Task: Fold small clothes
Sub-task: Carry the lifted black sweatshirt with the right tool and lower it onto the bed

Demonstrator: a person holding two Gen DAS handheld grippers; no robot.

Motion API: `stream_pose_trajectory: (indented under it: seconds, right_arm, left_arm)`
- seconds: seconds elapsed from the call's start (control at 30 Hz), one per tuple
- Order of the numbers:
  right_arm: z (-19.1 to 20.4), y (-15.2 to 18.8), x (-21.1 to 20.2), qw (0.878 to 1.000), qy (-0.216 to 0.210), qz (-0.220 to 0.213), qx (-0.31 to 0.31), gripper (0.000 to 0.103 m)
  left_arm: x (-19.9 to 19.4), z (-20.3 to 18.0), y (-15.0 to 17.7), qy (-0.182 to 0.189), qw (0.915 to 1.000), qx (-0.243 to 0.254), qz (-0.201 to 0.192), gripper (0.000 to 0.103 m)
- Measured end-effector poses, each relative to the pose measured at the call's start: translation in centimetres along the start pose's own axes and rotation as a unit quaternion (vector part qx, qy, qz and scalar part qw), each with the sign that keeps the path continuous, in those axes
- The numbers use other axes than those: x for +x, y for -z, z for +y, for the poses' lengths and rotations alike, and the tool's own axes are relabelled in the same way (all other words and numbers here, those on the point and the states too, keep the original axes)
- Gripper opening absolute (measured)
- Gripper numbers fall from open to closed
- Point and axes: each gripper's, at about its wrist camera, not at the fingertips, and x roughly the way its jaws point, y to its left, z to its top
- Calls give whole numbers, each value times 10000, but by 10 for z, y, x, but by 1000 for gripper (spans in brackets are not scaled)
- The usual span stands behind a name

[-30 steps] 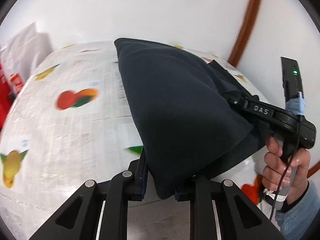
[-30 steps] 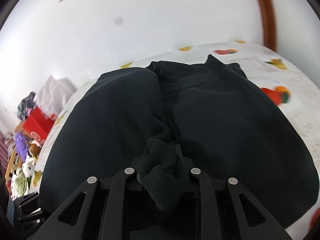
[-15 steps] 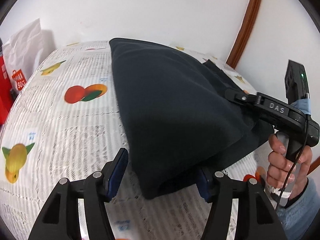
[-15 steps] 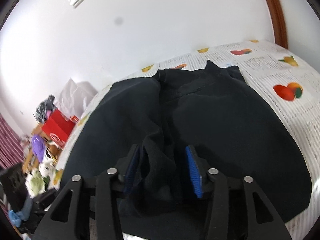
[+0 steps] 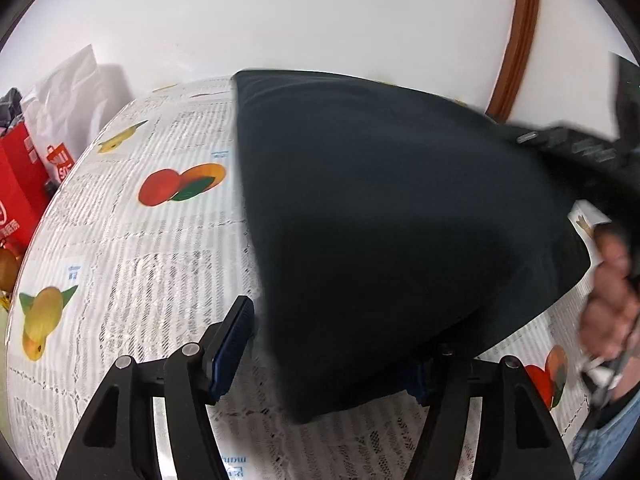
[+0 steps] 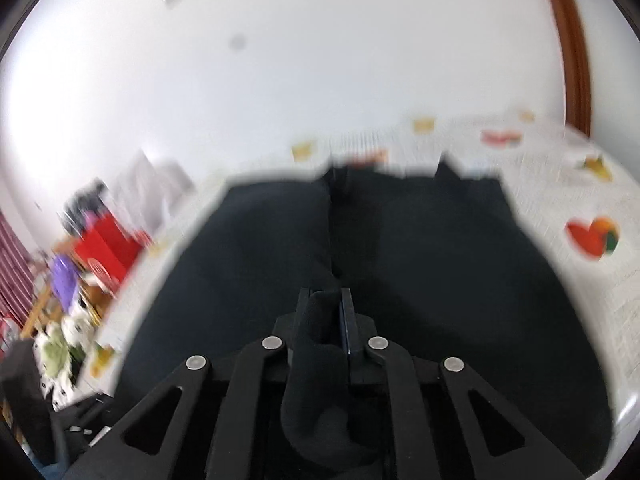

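A black garment [image 5: 384, 216] lies folded on the table, its near corner between the fingers of my left gripper [image 5: 332, 344]. That gripper is open; its blue-padded left finger [image 5: 232, 344] stands clear of the cloth. In the right wrist view the same garment [image 6: 440, 264] spreads across the table, blurred by motion. My right gripper [image 6: 326, 320] is shut on a bunched fold of the black garment. The right gripper also shows in the left wrist view [image 5: 576, 148], blurred, at the garment's right edge.
The table wears a white cloth printed with text and fruit [image 5: 132, 248]. Red bags [image 5: 24, 176] and a white bag [image 5: 68, 92] stand past its left edge. A white wall and a brown door frame [image 5: 520, 36] lie behind. Clutter [image 6: 64, 312] sits left of the table.
My right gripper, open half a second ago, has shut on a fold of the garment and is moving. My left gripper let go a second ago and has stayed open.
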Motion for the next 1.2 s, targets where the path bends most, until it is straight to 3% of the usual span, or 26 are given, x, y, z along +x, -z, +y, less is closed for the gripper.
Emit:
stream_pose_trajectory:
  seconds: [0.07,0.13,0.2,0.33,0.43,0.53,0.73,0.8,0.87,0.93,1.03,1.13,1.2]
  right_arm:
    - [-15,-4,-33,9987,-67,-454,209,10]
    - [-28,0,-54,9977,166,-638,156,10]
    - [-43,9,-59,9981,427,-433,98,10]
    - [-62,31,-46,9980,556,168,250,12]
    - [-62,33,-47,9973,620,107,388,27]
    - [-66,29,-43,9969,417,150,657,40]
    - [-64,24,-14,9955,360,488,723,42]
    - [-59,22,-9,9959,450,464,635,37]
    - [-55,18,-4,9962,387,514,594,16]
    - [-50,13,-3,9975,380,451,396,10]
    - [-50,3,-25,9995,290,-23,135,9]
    - [-71,-5,-61,9967,-66,-668,449,9]
    - [-84,-4,-75,9955,109,-793,513,9]
  left_arm:
    - [-2,2,1,-38,10000,9,-12,65]
    - [-2,3,2,4,10000,22,-18,66]
    - [-2,0,3,-61,9999,105,-30,68]
    - [-6,2,5,-43,9999,147,-47,68]
    - [-13,5,8,258,9995,168,-86,66]
    - [-21,-4,8,516,9981,270,-222,66]
    - [-7,-28,-2,501,9975,505,-9,67]
    - [-1,-30,-1,420,9980,464,79,69]
    - [1,-31,-1,353,9983,469,62,69]
    - [0,-31,0,287,9986,439,44,70]
    - [0,-30,-1,203,9991,373,66,70]
    - [-1,-26,-1,167,9993,323,103,70]
    - [-1,-26,-1,179,9993,309,116,70]
